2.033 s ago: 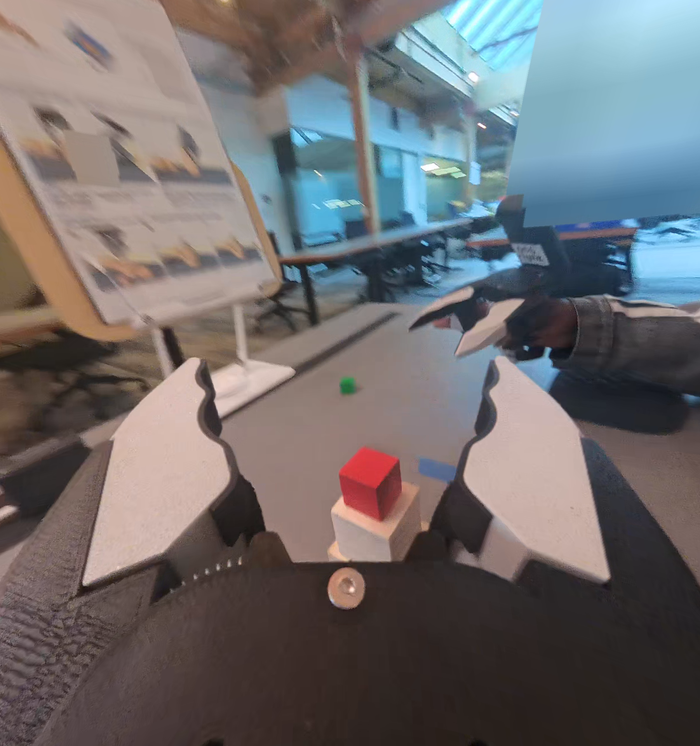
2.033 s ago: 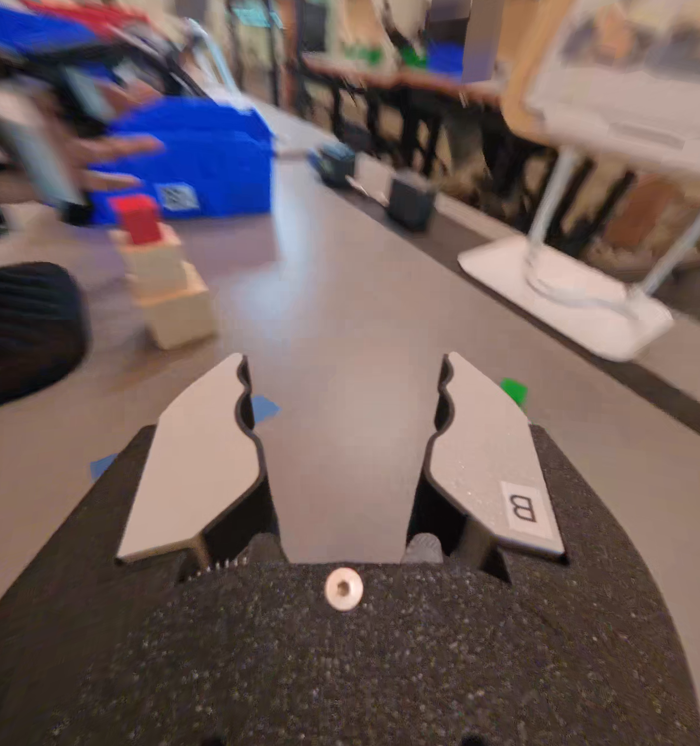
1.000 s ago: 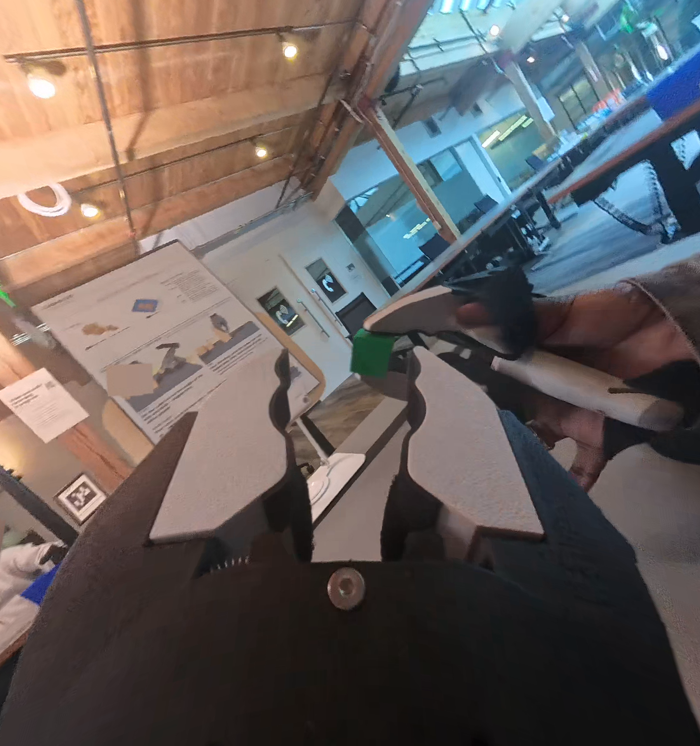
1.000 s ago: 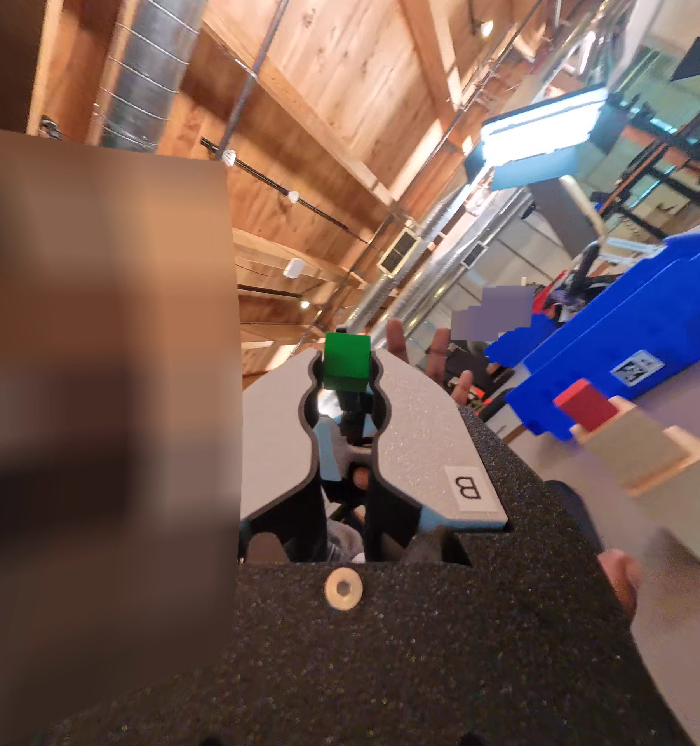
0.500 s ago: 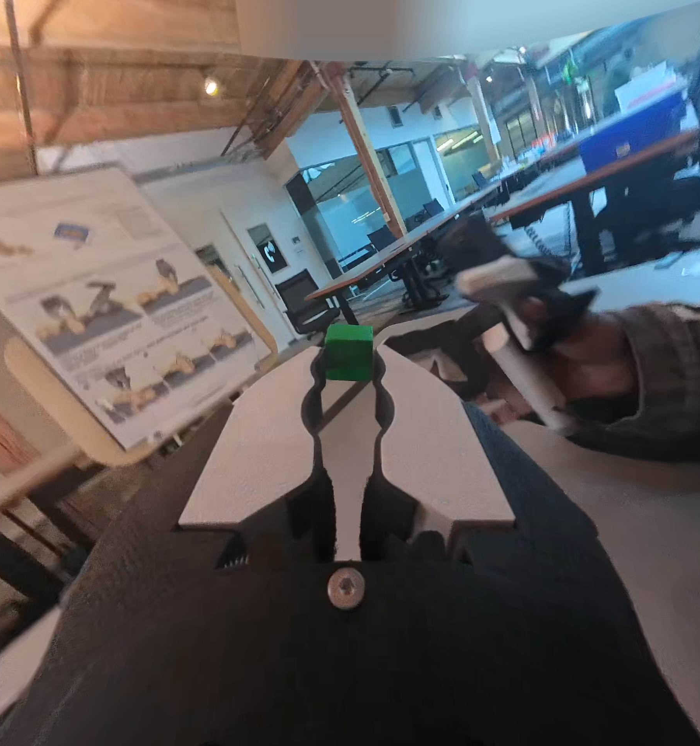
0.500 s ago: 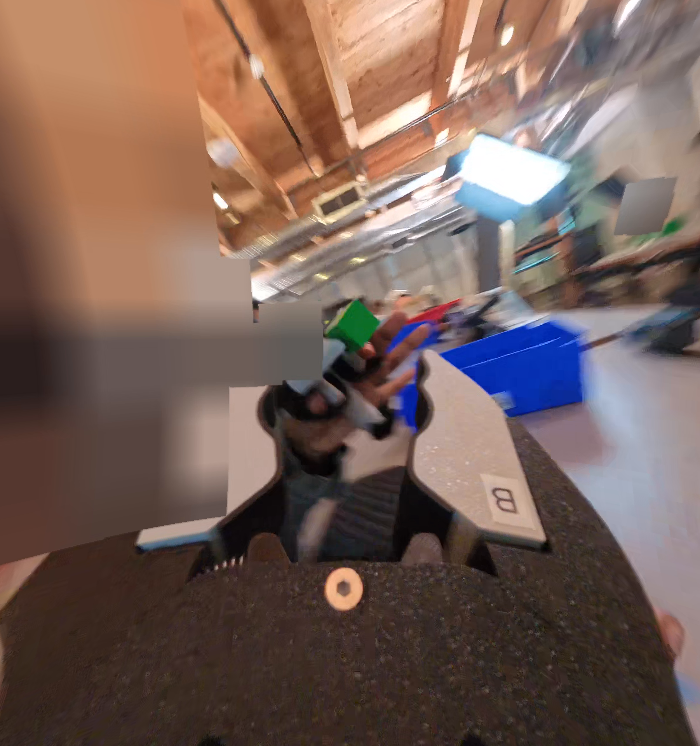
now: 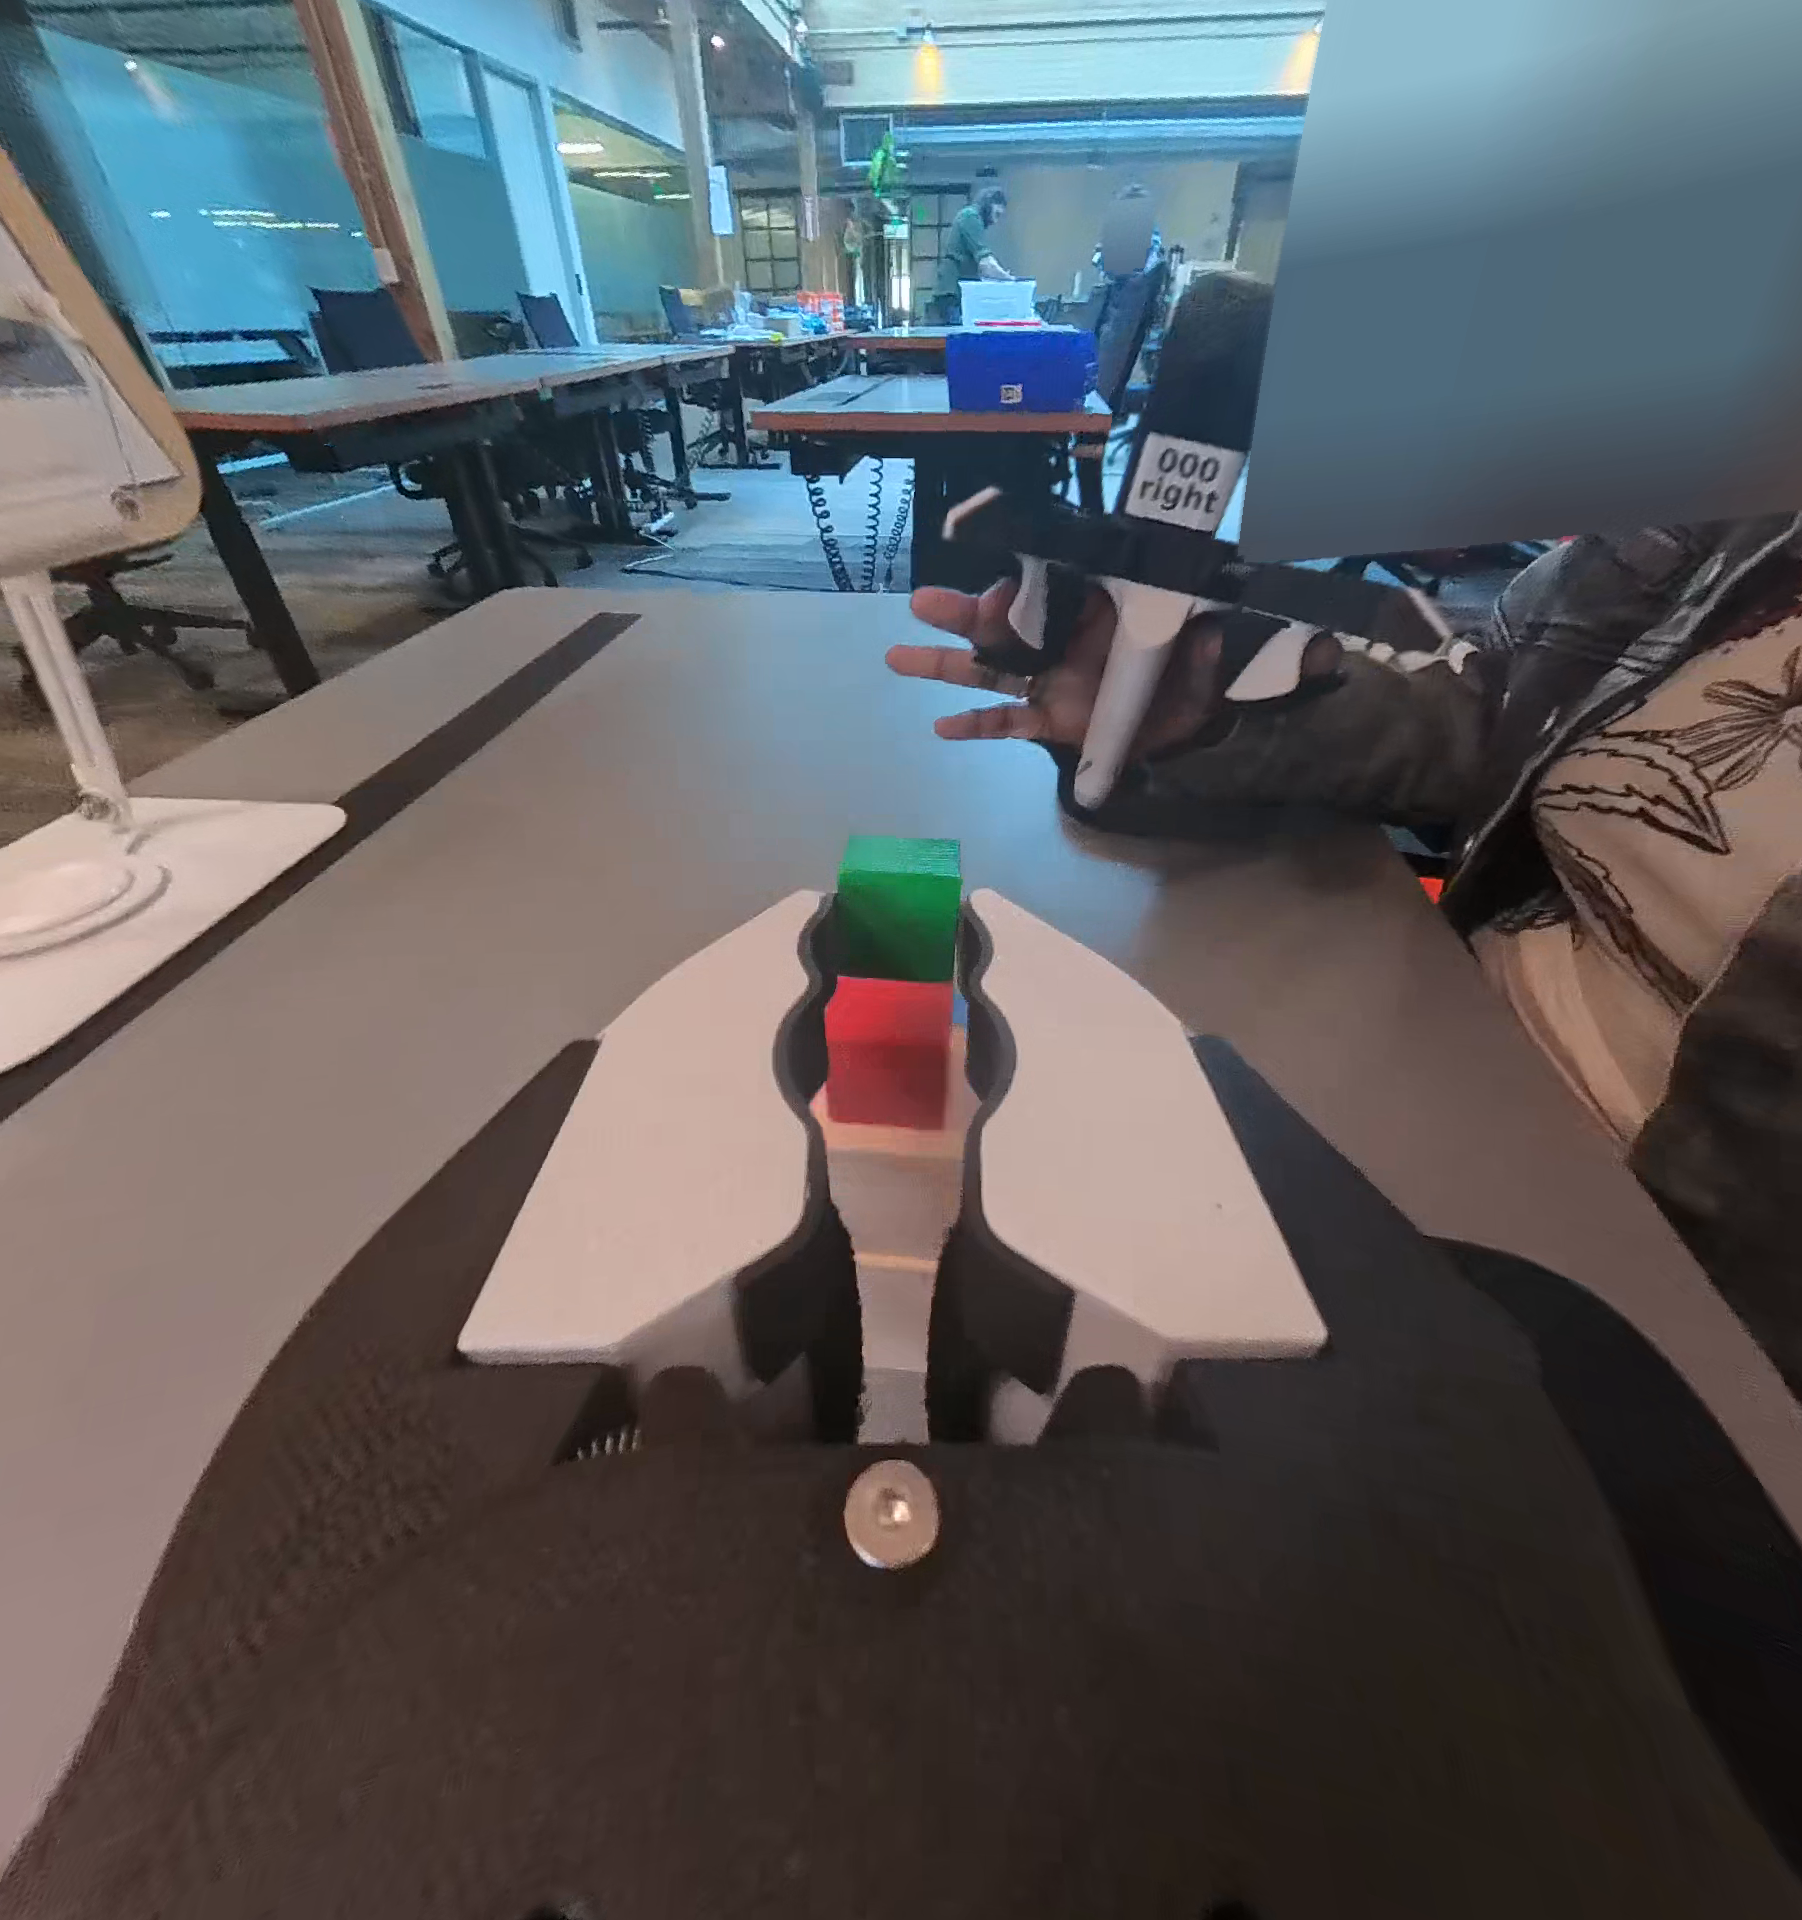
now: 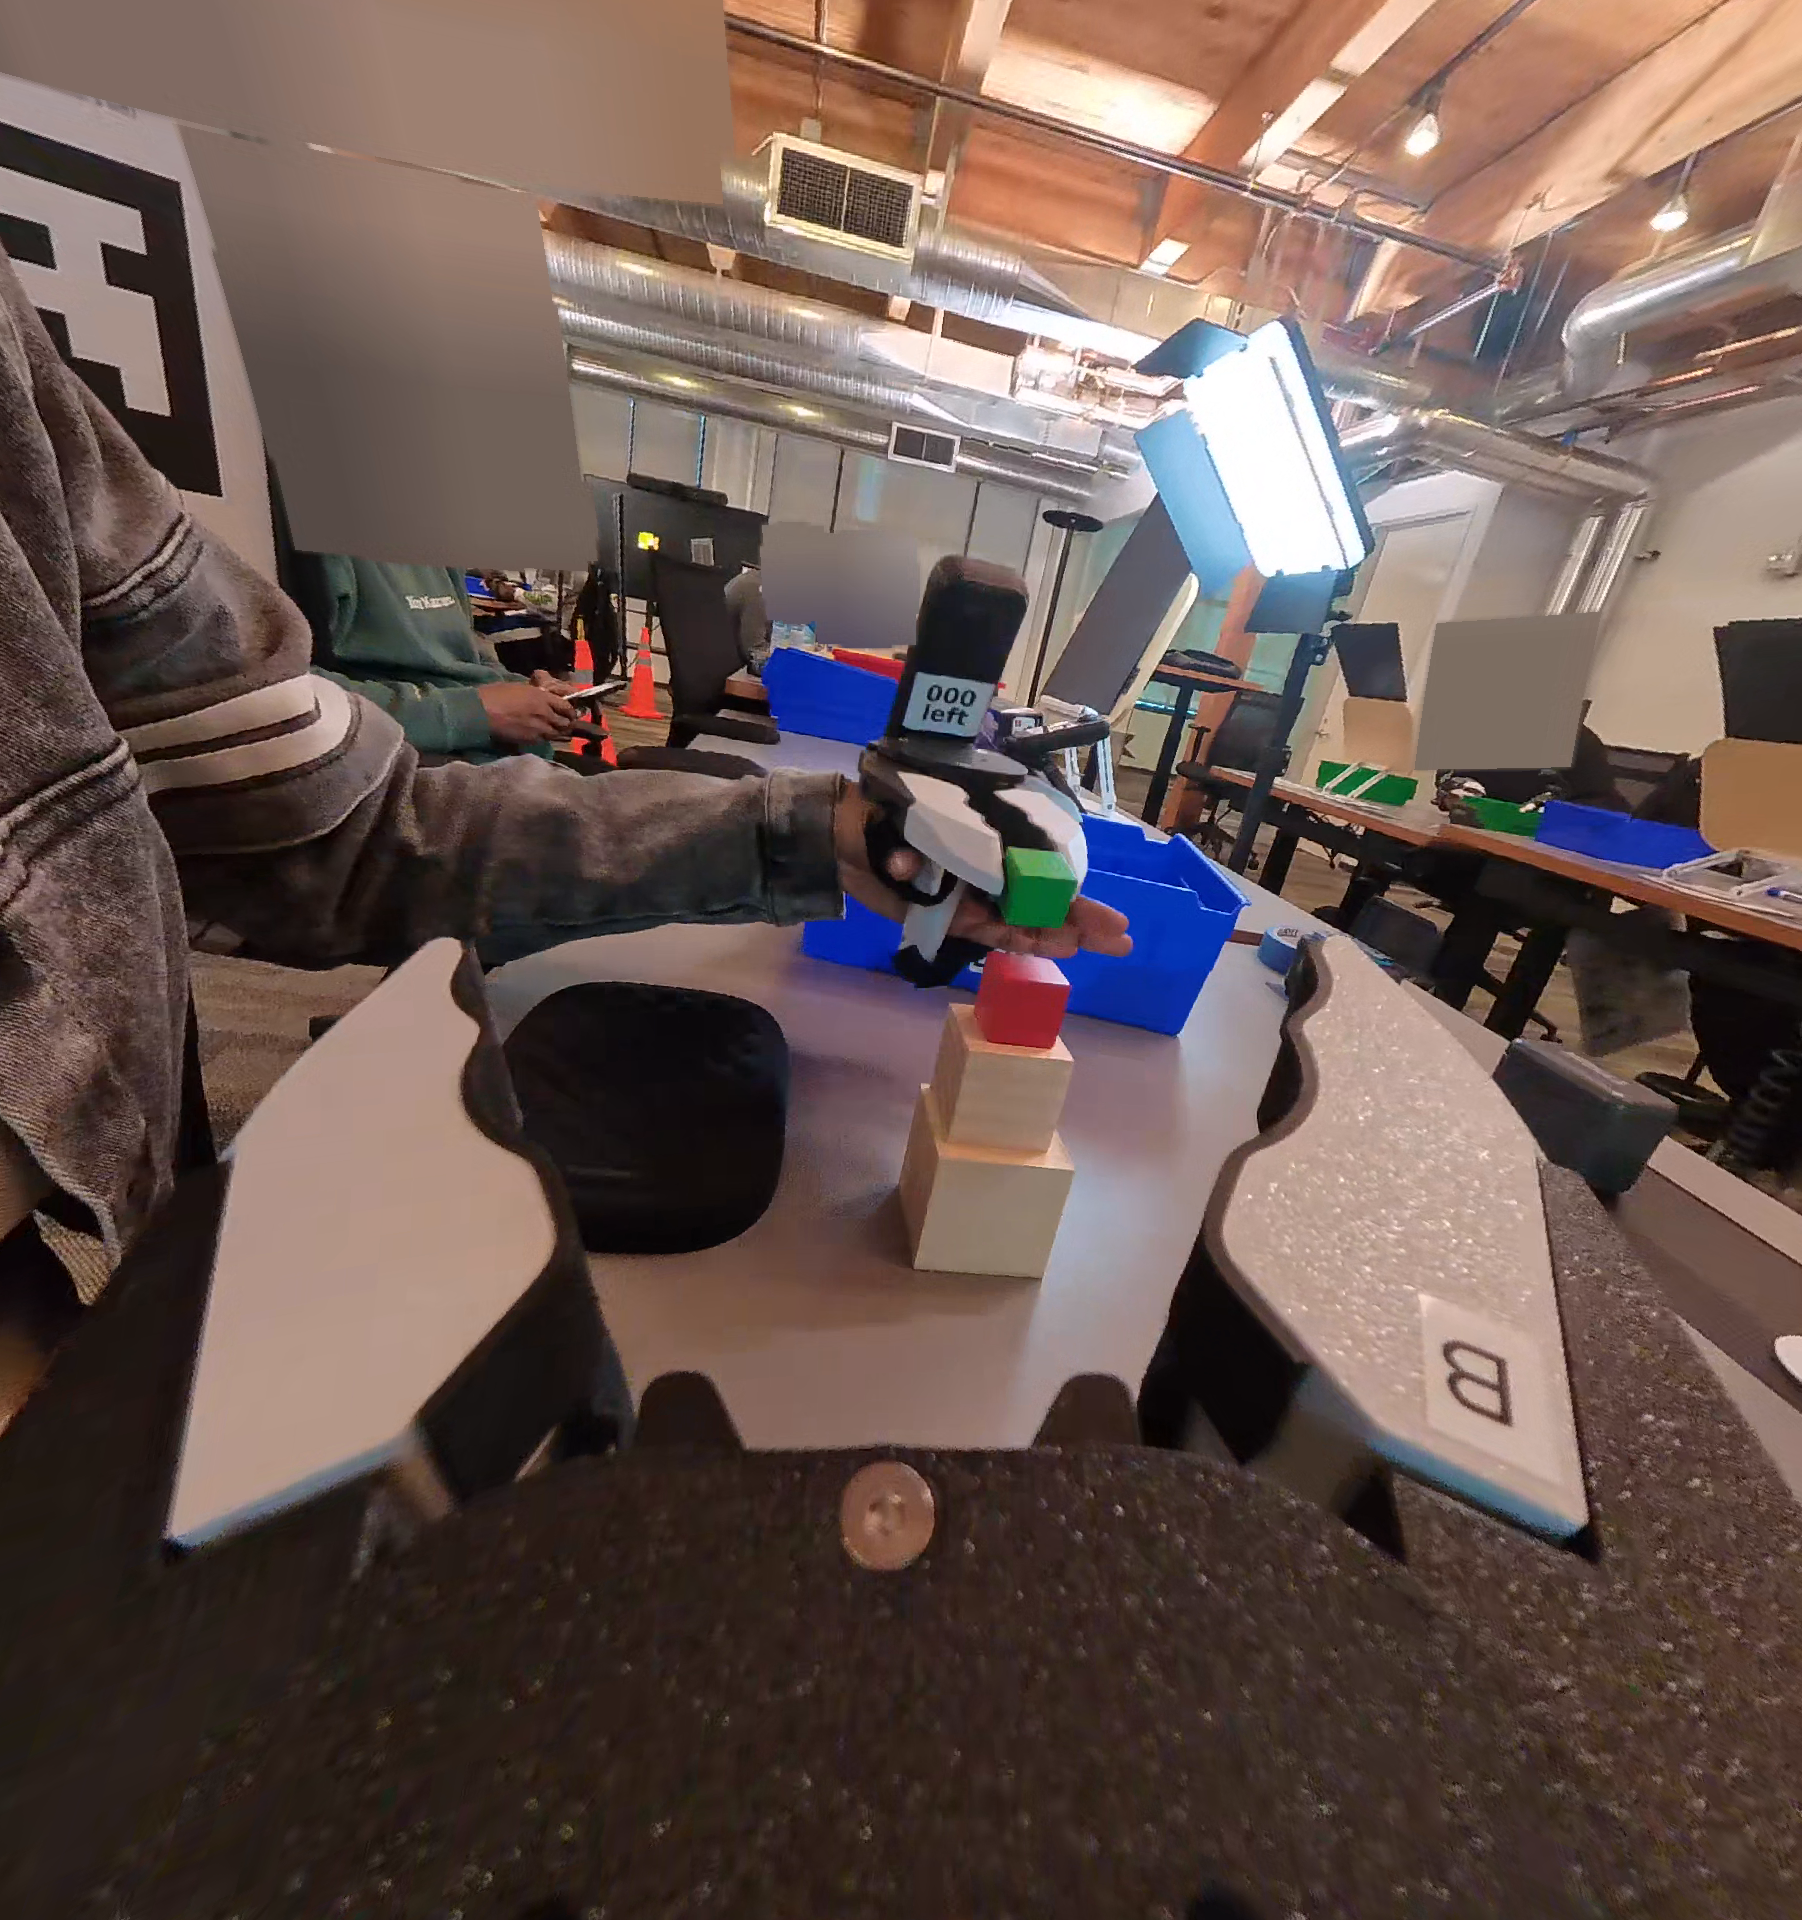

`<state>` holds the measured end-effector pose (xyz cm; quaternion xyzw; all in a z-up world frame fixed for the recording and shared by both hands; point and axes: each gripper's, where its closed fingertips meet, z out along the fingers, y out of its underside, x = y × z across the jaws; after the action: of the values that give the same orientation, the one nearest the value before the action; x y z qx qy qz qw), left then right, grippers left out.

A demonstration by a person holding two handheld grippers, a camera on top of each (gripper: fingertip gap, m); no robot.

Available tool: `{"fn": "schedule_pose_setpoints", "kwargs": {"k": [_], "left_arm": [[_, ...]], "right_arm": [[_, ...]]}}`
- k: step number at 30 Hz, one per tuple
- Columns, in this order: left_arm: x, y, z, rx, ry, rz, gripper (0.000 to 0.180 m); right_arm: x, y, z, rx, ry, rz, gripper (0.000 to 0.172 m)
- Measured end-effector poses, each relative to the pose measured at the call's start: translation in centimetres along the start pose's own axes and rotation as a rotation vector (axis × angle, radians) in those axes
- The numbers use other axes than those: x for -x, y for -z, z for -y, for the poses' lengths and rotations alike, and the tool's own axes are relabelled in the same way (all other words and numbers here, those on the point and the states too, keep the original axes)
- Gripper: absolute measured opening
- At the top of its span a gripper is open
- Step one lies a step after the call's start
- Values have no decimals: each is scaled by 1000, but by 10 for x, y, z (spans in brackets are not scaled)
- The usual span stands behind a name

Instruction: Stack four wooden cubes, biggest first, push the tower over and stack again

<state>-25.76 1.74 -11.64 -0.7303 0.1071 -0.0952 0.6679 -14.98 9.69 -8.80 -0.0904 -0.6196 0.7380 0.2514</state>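
Our left gripper (image 7: pixel 899 914) grips the green cube (image 7: pixel 898 907) between its two fingertips, both pads tight against the cube's sides. We hold that cube in the air just above the red cube (image 8: pixel 1022 998), and the right wrist view shows a clear gap between the two. Below, the red cube sits on a smaller plain wooden cube (image 8: pixel 1001 1083), which sits on the biggest wooden cube (image 8: pixel 983 1205), all three stacked upright on the grey table (image 8: pixel 855 1340). Our right gripper (image 8: pixel 881 1049) has its jaws spread wide with nothing between them, pointed at the stack from well back (a black cushion (image 8: pixel 648 1112) lies to the left of the tower). Beyond the stack stands a blue bin (image 8: pixel 1157 935).
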Motion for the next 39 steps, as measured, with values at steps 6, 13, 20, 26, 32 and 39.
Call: {"fn": "schedule_pose_setpoints", "kwargs": {"k": [6, 13, 20, 26, 32, 39], "left_arm": [[5, 2, -7, -38, 35, -18, 21], [3, -2, -13, -36, 50, -40, 22], [4, -4, -17, -29, 59, -51, 21], [1, -3, -16, -44, 64, -61, 50], [6, 10, -5, 0, 9, 23, 45], [16, 18, -13, 168, -65, 137, 11]], "right_arm": [[-1, 0, -4, 11, -11, 0, 137], [-2, 0, -7, 22, -14, -6, 137], [-2, 0, -8, 29, -13, -7, 136], [-1, 0, -8, 32, -15, -2, 136], [-8, 2, -15, 89, -3, -37, 137], [-14, 6, -23, 175, 8, -56, 141]]}}
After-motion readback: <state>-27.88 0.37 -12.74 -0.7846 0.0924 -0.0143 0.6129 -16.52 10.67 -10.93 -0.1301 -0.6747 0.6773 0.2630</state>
